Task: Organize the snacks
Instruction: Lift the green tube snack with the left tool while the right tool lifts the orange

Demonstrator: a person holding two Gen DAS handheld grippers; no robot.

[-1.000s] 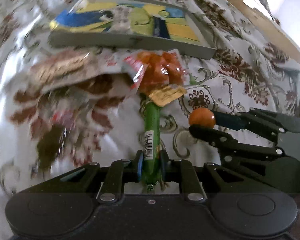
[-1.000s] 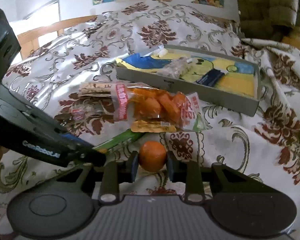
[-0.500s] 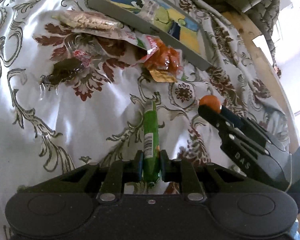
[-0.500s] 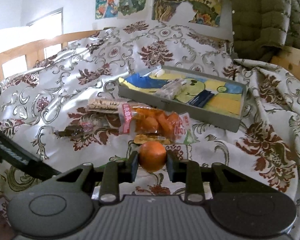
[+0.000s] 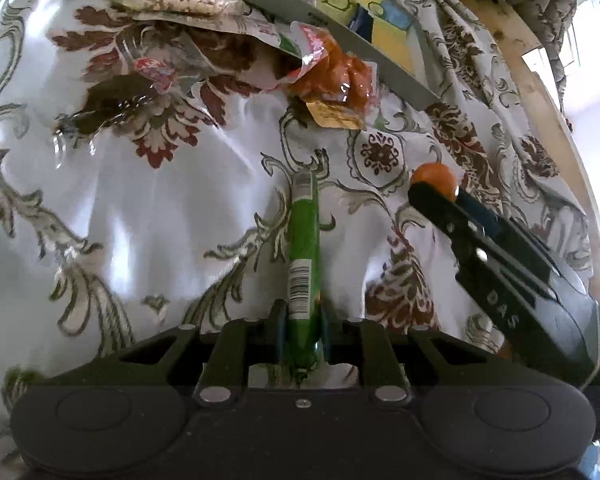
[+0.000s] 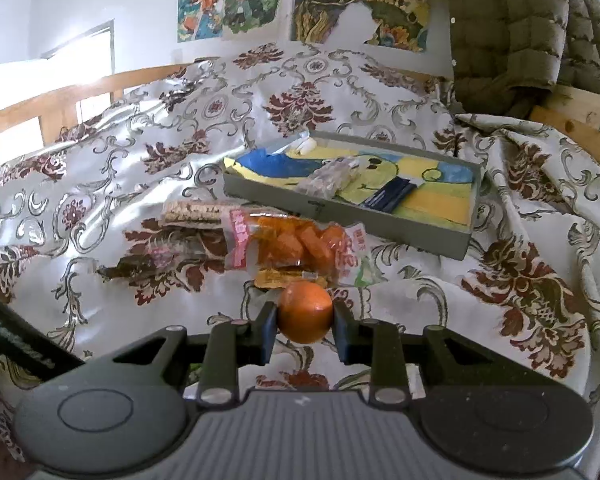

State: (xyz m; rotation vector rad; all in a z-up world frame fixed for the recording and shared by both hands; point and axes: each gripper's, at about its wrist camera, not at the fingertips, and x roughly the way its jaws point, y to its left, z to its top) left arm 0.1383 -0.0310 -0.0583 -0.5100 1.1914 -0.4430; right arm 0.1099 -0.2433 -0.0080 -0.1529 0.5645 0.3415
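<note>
My left gripper (image 5: pixel 303 320) is shut on a long green snack stick (image 5: pixel 303 248) with a barcode, held above the patterned bedspread. My right gripper (image 6: pixel 305 316) is shut on a small orange fruit (image 6: pixel 305 312); it also shows in the left wrist view (image 5: pixel 434 176) to the right of the green stick. A grey tray (image 6: pixel 340 216) with a colourful liner holds a clear packet (image 6: pixel 328 178) and a dark blue packet (image 6: pixel 390 196). Loose on the bed before the tray lie an orange snack bag (image 6: pixel 296 242), a yellow sachet (image 6: pixel 288 278), a cracker packet (image 6: pixel 192 212) and a dark clear packet (image 6: pixel 140 268).
A wooden bed rail (image 6: pixel 60 100) runs along the left and a green quilted jacket (image 6: pixel 520 32) hangs at the back right. Posters (image 6: pixel 300 4) are on the wall. The bedspread (image 5: pixel 140 220) is folded and uneven.
Both grippers have lifted and pulled back from the snack pile, each keeping its item. The tray and loose packets now sit farther ahead.
</note>
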